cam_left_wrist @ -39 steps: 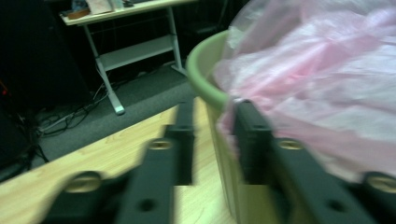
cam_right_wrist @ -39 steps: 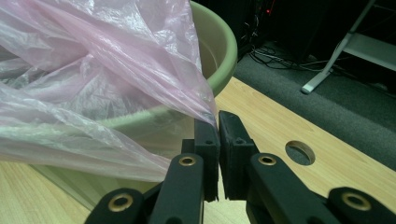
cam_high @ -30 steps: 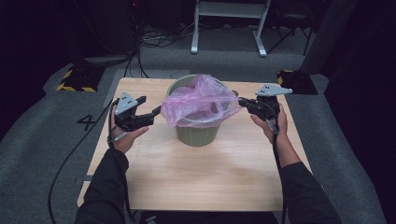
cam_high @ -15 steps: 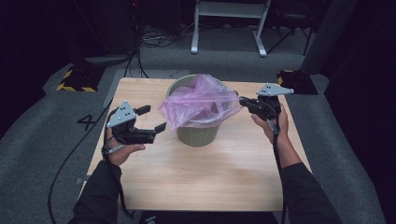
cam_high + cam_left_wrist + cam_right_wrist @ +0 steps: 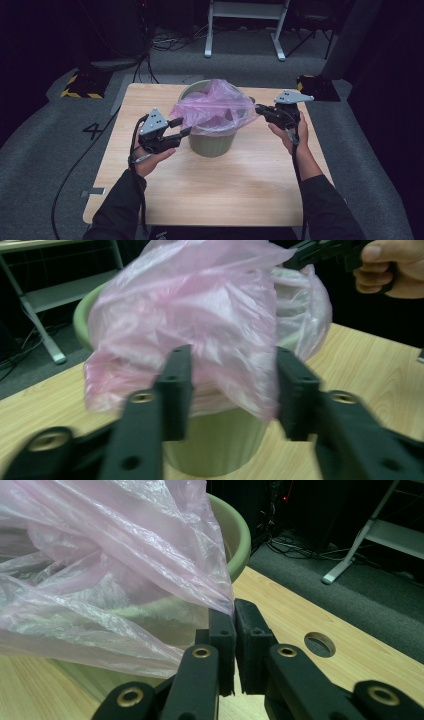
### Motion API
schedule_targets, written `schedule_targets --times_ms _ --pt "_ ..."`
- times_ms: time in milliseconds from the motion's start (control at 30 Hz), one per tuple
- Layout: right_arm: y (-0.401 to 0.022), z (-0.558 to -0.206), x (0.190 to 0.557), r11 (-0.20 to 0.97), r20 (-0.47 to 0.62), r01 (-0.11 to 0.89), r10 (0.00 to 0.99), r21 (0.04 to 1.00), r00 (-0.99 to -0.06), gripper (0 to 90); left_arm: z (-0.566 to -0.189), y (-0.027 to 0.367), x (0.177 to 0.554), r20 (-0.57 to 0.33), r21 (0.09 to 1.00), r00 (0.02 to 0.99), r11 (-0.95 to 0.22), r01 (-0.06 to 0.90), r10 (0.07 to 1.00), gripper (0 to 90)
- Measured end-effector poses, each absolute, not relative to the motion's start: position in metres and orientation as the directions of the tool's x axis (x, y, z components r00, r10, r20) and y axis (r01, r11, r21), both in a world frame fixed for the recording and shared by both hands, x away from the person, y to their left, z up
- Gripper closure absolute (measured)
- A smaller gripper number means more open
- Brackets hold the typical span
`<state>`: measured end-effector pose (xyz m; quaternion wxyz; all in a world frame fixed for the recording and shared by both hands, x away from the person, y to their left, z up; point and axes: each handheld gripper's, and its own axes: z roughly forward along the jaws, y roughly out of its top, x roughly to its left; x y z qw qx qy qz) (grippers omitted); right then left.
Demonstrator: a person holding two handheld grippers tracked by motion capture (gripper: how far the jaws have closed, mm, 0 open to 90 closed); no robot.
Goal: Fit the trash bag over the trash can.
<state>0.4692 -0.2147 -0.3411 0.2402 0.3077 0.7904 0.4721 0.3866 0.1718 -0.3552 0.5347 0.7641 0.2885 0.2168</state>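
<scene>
**Fitting a bag over the bin**

Pinching the thin pink bag (image 5: 115,575) at its edge, the right hand-held gripper (image 5: 234,615) is clamped tight; the left hand-held gripper (image 5: 230,390), jaws just closing, stands part-open before the bag's draped side. The film is crinkly and slippery — a hard tug could tear it or tip the round green bin (image 5: 212,142) mid-surface (image 5: 225,195).

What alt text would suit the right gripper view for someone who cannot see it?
The right gripper has its two black fingers shut on an edge of a pink plastic bag draped over a green bin. Behind lies the wooden table.
</scene>
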Motion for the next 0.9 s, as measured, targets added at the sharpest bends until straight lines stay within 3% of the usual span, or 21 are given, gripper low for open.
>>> schedule_targets --times_ms 100,267,833,900 --pt "-0.215 -0.343 0.470 0.365 -0.090 0.260 0.715 0.894 -0.693 89.5 -0.359 0.178 0.395 -0.003 0.943 0.731 -0.241 0.228 0.683 77.2" --pt "-0.216 -0.345 0.472 0.367 -0.093 0.267 0.724 0.891 -0.683 90.0 -0.365 0.191 0.406 -0.051 0.943 0.714 -0.202 0.265 0.698 87.9" --pt "-0.217 -0.363 0.492 0.388 -0.065 0.355 0.748 0.851 -0.661 90.0 -0.396 0.201 0.443 -0.115 0.906 0.641 -0.184 0.380 0.759 89.4" --pt "-0.218 -0.364 0.493 0.379 -0.060 0.356 0.751 0.854 -0.658 90.0 -0.396 0.203 0.443 -0.122 0.914 0.629 -0.160 0.373 0.768 84.2"
